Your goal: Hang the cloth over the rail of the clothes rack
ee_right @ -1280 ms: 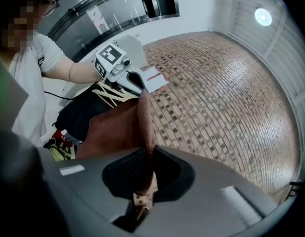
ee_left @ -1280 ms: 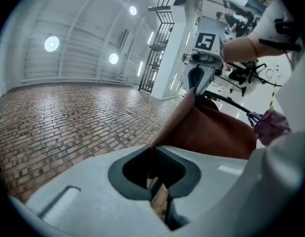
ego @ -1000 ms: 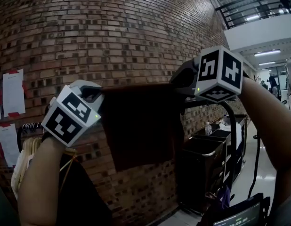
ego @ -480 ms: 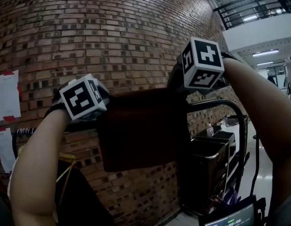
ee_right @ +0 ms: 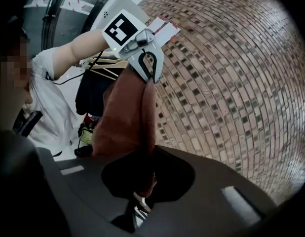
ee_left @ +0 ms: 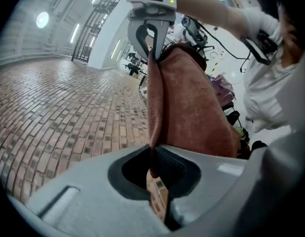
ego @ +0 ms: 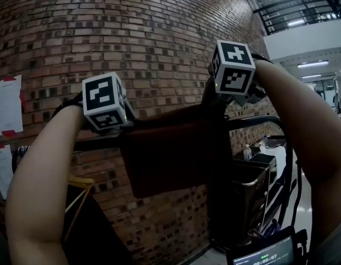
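Up near the brick wall, both grippers hold a rust-brown terry cloth stretched between them by its top edge. The left gripper has its jaws nearly together, pinching one upper corner of the cloth. A thin fold of the fabric runs straight down into the gap between the pads. The right gripper is closed just as tightly on the other upper corner, with the cloth bunched in its jaw slot. Each gripper view shows the other gripper at the far end of the taut edge, its tips pressed onto the fabric.

In the head view the cloth hangs as a flat panel below the two marker cubes. Its top edge slopes up slightly toward the right gripper. The black rail of the clothes rack runs across behind it, showing to the left of the cloth and again on the right, where it bends down into the upright. The cloth covers the stretch of rail between, so I cannot tell whether the fabric is touching the rail or hanging just in front of it.

A dark garment hangs lower left. White paper sheets are taped to the wall at the far left. Black bins stand to the right.
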A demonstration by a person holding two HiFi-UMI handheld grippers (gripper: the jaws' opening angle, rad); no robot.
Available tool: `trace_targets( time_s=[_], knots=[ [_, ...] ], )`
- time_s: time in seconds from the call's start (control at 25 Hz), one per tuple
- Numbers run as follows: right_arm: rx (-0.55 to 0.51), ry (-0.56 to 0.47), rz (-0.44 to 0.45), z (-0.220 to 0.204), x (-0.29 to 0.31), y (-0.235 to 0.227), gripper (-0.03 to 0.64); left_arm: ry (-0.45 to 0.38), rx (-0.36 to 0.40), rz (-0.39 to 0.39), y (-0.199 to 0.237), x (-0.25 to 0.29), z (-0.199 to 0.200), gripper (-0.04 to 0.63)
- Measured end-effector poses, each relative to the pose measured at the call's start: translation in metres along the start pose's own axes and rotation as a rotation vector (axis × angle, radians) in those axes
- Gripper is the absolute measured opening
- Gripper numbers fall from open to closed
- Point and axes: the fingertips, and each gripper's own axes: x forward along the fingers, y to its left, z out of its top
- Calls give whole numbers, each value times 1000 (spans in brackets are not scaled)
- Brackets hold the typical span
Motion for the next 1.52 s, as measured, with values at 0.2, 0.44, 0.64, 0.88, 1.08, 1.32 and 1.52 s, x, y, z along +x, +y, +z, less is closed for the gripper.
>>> trace_targets(
  time_s=[0.2, 0.44, 0.64, 0.88, 1.08, 1.32, 1.52],
  knots=[
    [42, 2, 5, 0, 7, -5, 89, -3, -17, -18, 1, 5, 2, 57],
    [40, 17, -31, -5, 9, -11, 230, -52, -47, 28, 11, 2, 6, 227],
    [20, -2, -31, -2, 9, -7, 230, -85, -99, 6, 11, 2, 7, 227],
    [14, 11, -29, -3, 9, -5, 230, -98, -138, 31, 19, 0, 0, 222],
    [3, 0, -72, -5, 6, -8, 105, -89, -127, 103, 25, -2, -6, 18],
    [-8, 18, -65, -9, 10, -6, 75, -78, -147, 79, 21, 0, -9, 20],
    [-12, 4, -67, -8, 8, -9, 75, -140, -238, 26, 21, -3, -3, 114]
  ],
)
